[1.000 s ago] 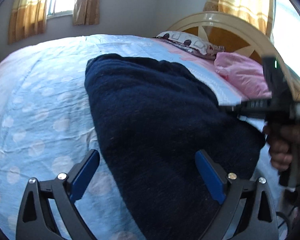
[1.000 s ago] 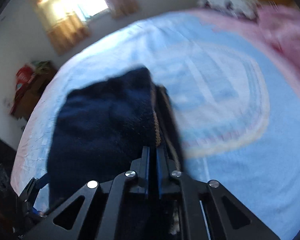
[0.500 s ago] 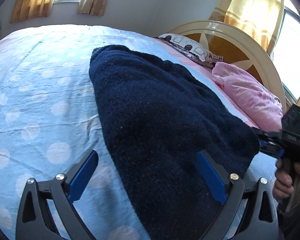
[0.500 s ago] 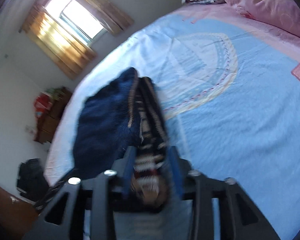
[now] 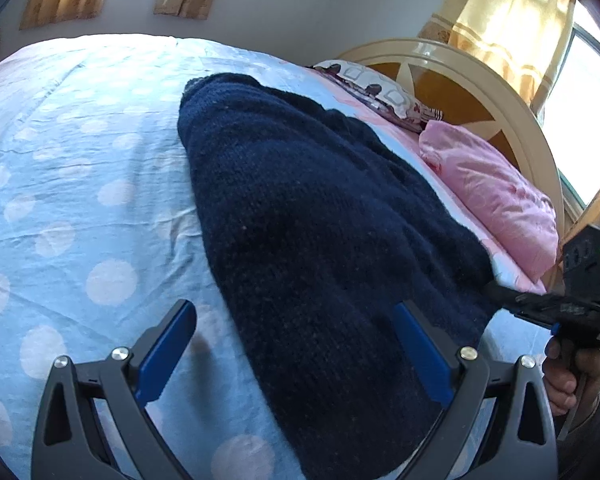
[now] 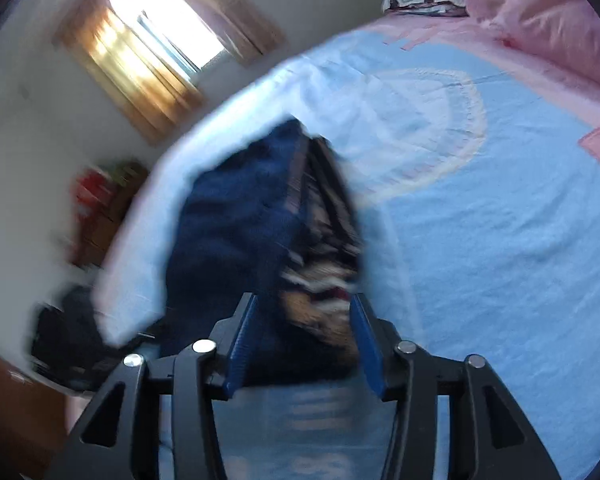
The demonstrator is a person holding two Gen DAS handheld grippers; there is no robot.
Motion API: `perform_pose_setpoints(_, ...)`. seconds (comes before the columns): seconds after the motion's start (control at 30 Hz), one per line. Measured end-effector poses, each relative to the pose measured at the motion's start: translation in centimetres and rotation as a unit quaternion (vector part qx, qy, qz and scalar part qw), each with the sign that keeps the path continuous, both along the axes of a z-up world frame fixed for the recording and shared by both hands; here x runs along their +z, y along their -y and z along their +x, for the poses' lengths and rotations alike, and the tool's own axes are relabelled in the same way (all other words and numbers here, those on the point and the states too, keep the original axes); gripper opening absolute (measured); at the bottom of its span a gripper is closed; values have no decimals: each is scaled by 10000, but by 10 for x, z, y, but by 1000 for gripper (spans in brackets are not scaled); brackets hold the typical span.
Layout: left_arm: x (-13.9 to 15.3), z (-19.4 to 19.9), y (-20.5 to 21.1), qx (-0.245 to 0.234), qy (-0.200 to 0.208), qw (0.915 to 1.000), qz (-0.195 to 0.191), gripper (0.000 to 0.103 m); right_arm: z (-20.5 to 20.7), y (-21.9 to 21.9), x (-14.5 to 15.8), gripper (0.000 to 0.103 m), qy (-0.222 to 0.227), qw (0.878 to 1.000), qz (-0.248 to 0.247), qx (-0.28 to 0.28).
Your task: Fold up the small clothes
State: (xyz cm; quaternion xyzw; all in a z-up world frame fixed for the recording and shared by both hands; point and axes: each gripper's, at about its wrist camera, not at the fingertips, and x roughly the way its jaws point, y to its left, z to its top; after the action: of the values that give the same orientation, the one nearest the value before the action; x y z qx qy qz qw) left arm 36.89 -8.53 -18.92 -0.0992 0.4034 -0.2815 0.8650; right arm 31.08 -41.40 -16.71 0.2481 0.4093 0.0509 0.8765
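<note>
Right gripper (image 6: 304, 340) jaws closing, apart around navy sweater (image 5: 320, 240) edge; left gripper (image 5: 296, 356) wide apart; no legible writing.

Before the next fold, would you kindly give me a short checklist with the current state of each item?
1. Left gripper open and empty: ok, jaws wide apart.
2. Right gripper firmly gripping the navy sweater: cannot tell; its jaws have just been closing, cloth is between them, the view is blurred.
3. Sweater lying on the bed sheet: ok.
4. Pink pillow apart from the sweater: ok.
5. Right wrist view sharp: not ok.
</note>
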Motion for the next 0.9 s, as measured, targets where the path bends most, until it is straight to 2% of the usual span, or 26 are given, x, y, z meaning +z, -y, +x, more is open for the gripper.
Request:
perform_pose_setpoints(0.03,0,-1,-1,-4,3,10000,8,101,-1,2,-5,13,-140,9999,37,-57)
perform_pose_setpoints(0.1,-1,-2,-2,-8,-35,10000,-6,101,-5,12,-12,13,-256,9978,588,-155)
perform_pose_setpoints(0.17,-3,-2,-4,18,-70,10000,-2,101,-11,14,-17,13,-393,9960,776,-202)
perform_pose_setpoints(0.23,-4,0,-3,21,-110,9999,50,101,-10,13,-25,13,-536,9964,614,-240)
perform_pose_setpoints(0.33,-5,-1,0,33,-90,9998,186,101,-6,16,-26,17,-515,9971,485,-270)
perform_pose_setpoints(0.37,-5,-1,1,32,-83,9997,233,103,-7,16,-23,24,-495,9975,426,-267)
perform_pose_setpoints(0.4,-5,-1,1,30,-77,9996,269,103,-7,14,-15,34,-441,9984,158,-311)
perform_pose_setpoints(0.47,-5,-1,3,31,-76,9995,321,103,-9,7,5,36,-159,9980,-451,-418)
perform_pose_setpoints(0.53,-5,0,5,33,-73,9993,356,103,-8,-11,31,36,312,9921,-1138,-422)
perform_pose_setpoints(0.6,-5,0,7,36,-77,9992,386,103,-1,-31,42,36,551,9886,-1400,-110)
perform_pose_setpoints(0.7,-5,0,8,46,-68,9990,446,103,16,-62,40,37,777,9840,-1473,636)
perform_pose_setpoints(0.77,-5,0,9,53,-62,9988,479,103,30,-73,27,37,576,9812,-1611,893)
perform_pose_setpoints(0.83,-5,1,10,47,-65,9987,496,103,43,-67,3,36,70,9820,-1727,765)
perform_pose_setpoints(0.87,-6,1,10,46,-66,9986,516,103,46,-59,-9,37,-109,9840,-1637,694)
perform_pose_setpoints(0.9,-6,2,11,44,-65,9985,535,103,45,-52,-16,37,-63,9866,-1456,734)
